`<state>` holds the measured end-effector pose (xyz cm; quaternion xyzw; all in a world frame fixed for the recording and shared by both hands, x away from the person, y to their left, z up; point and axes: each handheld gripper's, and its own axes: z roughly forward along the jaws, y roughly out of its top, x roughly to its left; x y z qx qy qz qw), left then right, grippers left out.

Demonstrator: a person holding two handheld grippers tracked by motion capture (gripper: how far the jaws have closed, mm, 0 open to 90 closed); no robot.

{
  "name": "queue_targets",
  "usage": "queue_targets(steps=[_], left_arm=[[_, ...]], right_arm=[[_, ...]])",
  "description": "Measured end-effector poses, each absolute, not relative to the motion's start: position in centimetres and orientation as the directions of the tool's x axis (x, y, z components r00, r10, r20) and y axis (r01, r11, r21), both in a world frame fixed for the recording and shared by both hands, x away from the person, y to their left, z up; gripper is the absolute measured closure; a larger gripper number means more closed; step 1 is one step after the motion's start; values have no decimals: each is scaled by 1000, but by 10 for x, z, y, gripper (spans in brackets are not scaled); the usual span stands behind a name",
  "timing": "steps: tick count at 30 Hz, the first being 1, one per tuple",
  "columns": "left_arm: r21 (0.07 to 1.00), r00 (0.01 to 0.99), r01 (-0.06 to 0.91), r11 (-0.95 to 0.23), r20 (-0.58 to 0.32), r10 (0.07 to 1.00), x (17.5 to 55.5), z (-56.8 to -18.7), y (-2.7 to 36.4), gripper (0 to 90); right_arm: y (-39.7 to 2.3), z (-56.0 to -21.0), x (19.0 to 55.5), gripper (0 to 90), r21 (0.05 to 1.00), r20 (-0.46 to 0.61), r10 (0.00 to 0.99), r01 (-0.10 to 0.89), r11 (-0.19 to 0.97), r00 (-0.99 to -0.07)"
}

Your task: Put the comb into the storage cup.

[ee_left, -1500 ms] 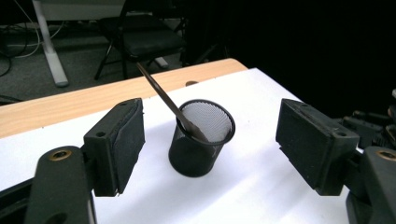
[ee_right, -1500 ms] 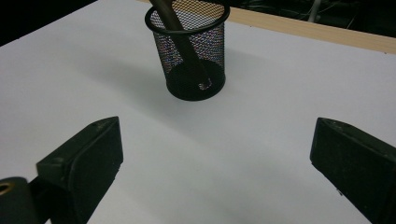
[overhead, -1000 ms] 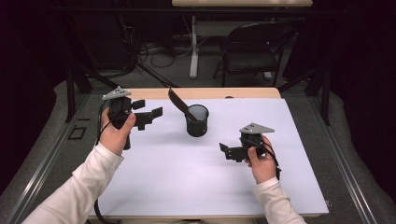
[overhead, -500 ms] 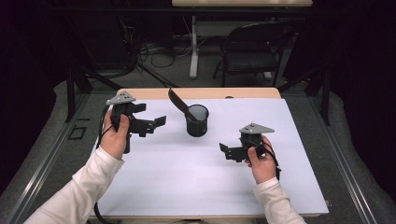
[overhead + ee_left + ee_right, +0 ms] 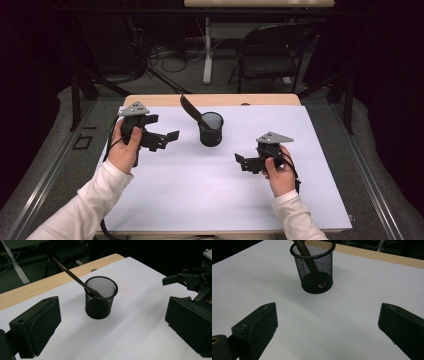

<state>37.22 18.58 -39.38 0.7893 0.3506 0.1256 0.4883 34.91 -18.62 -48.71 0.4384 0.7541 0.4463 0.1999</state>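
Your left gripper is sitting just left of the black mesh pen cup, jaws spread wide with nothing between them; they have just been opening. In the left gripper view both pads are framing the cup with clear white surface on each side.

Your right gripper is hanging near the cup's front right, also spread apart and holding nothing. It is pointing at the cup from a little way off.

The cup is standing upright on the white mat, toward the far edge, near the bare wooden strip of the table. The dark long-handled tool is already resting inside it, handle leaning up and out to the far left over the rim.

My read: the drop is done and you are clearing out.
- You are pulling back along the jaw line, not sideways; a pad is likely to clip the mesh wall, and that cup looks light enough to tip.
- You are watching the leaning handle. It is overhanging on the left gripper's side, so keep that gripper low and toward you.
- The right gripper is needing no move.

Room: the near half of the mat is open in front of both hands. The far edge is close behind the cup, with floor and a chair beyond, so nothing should be pushing it that way.
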Motion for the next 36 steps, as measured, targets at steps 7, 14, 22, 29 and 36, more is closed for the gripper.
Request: queue_targets(steps=[7,14,22,29,36], left_arm=[[843,727,445,-303,-142,672,369,-397,189,6],[834,728,450,-320,-135,672,364,-402,194,7],[830,722,449,-331,-119,681,355,-408,203,17],[836,715,456,-304,-142,684,345,-414,215,18],[844,697,460,-277,-151,701,336,-425,227,17]], right_arm=[[-186,-487,349,24,849,90,839,481,217,-536],[-186,-484,348,29,855,91,839,474,210,-536],[-185,-480,346,29,856,76,838,467,223,-540],[-188,-469,340,31,862,48,840,447,239,-541],[-194,-463,328,31,864,27,837,434,256,-547]])
